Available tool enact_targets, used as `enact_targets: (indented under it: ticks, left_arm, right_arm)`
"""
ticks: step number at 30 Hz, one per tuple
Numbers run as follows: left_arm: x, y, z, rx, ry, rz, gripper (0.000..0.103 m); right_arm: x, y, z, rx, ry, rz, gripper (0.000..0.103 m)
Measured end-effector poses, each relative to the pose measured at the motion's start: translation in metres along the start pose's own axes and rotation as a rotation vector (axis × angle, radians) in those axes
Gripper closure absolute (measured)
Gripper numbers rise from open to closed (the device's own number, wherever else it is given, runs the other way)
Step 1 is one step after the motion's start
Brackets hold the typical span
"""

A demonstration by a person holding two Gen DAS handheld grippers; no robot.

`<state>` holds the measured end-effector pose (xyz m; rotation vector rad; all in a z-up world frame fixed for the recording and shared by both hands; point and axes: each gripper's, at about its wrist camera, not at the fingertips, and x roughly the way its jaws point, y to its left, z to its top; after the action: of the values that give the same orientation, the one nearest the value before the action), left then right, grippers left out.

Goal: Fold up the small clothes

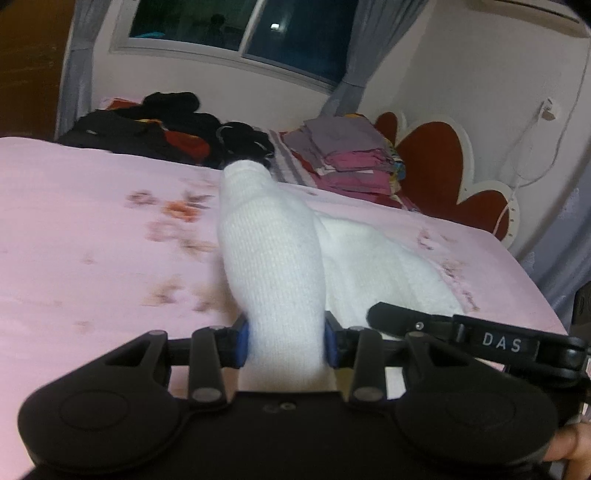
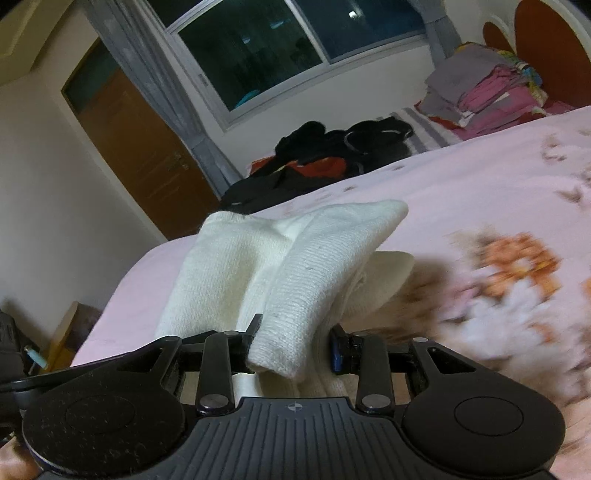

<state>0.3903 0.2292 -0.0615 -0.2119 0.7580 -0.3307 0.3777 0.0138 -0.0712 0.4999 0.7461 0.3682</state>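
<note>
Each hand-held gripper, left (image 1: 287, 341) and right (image 2: 291, 349), is clamped on a white sock (image 1: 273, 254) at lower centre; soft, light knit, best pinched at an end.

Left gripper (image 1: 287, 345): jaws closed on a white sock (image 1: 271, 258), blue pads pressing its sides at lower centre of the frame. The sock rises from the jaws toward frame centre. More white fabric (image 1: 388, 266) lies right of it on the pink floral bedsheet (image 1: 92, 221). A black gripper finger (image 1: 406, 319) marked "DAS" enters from the right edge. Upper left: a dark clothes heap (image 1: 155, 129). Upper right of centre: a folded clothes stack (image 1: 351, 155), beside a red headboard (image 1: 436, 162). Top: a window (image 1: 240, 29).
</note>
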Motion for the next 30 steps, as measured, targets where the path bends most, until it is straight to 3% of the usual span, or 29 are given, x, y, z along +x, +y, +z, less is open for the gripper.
enact_targets:
  ticks: [5,10,17,20,24,30]
  left_arm:
    - [-0.014,0.053,0.008,-0.011,-0.002,0.030,0.067]
    - [-0.004,0.090,0.013,-0.028,-0.001,0.068,0.067]
    - [0.034,0.131,0.001,-0.054,0.045,0.118,0.064]
    - [0.046,0.141,-0.011,-0.064,0.058,0.136,0.057]
    - [0.044,0.137,-0.010,-0.036,0.049,0.141,0.057]
    - [0.032,0.132,-0.003,-0.053,0.028,0.175,0.059]
  right_arm:
    - [0.043,0.051,-0.013,-0.015,0.023,0.025,0.070]
    - [0.087,0.066,-0.019,-0.020,0.046,0.050,0.070]
    - [0.144,0.045,-0.026,-0.023,0.128,0.051,0.070]
    - [0.159,0.028,-0.030,-0.008,0.173,0.045,0.069]
    - [0.153,0.013,-0.025,0.009,0.165,0.044,0.058]
    - [0.142,0.004,-0.006,0.051,0.135,0.042,0.055]
